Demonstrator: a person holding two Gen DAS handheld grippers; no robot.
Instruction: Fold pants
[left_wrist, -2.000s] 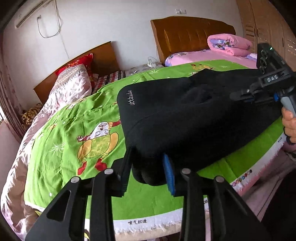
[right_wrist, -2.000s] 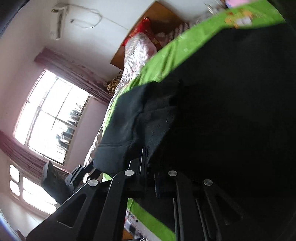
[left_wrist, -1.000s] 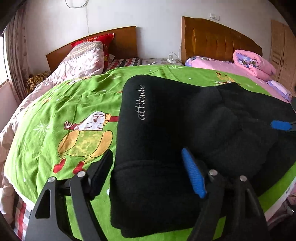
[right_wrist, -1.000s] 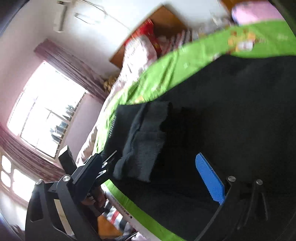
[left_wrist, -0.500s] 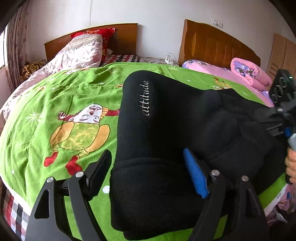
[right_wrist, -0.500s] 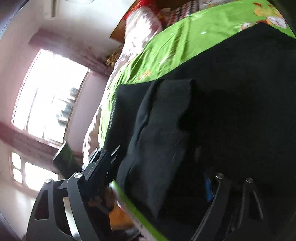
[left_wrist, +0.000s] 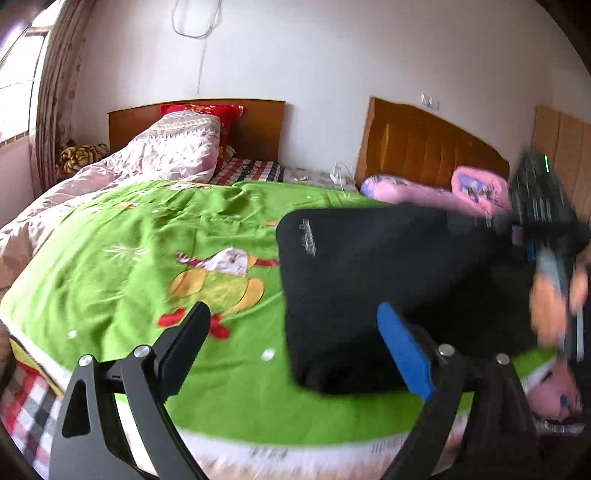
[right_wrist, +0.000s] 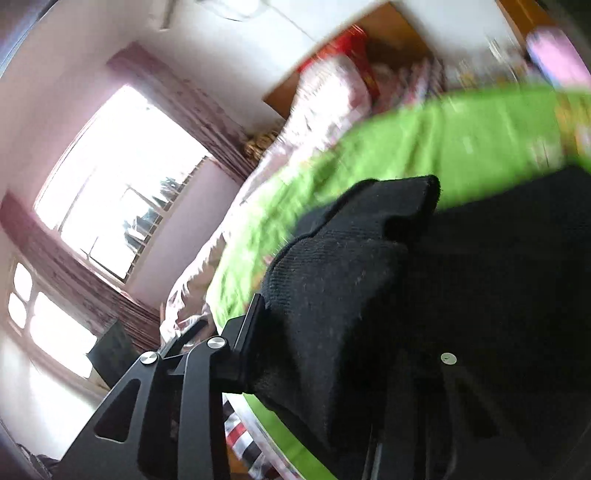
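Fingers (left_wrist: 402, 354) spread wide beside black pants (left_wrist: 388, 280); their white lettering blurred.

black fleece pants (left_wrist: 388, 280) | folded, thick rectangular stack | flat on green cartoon-print bedspread (left_wrist: 147, 258) | pale lettering on top

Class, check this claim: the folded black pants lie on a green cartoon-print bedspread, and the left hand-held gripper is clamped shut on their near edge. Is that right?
Not quite. The black pants do lie on the green cartoon-print bedspread, but the left hand-held gripper is wide open, its fingers spread apart and gripping nothing. The left wrist view shows this.
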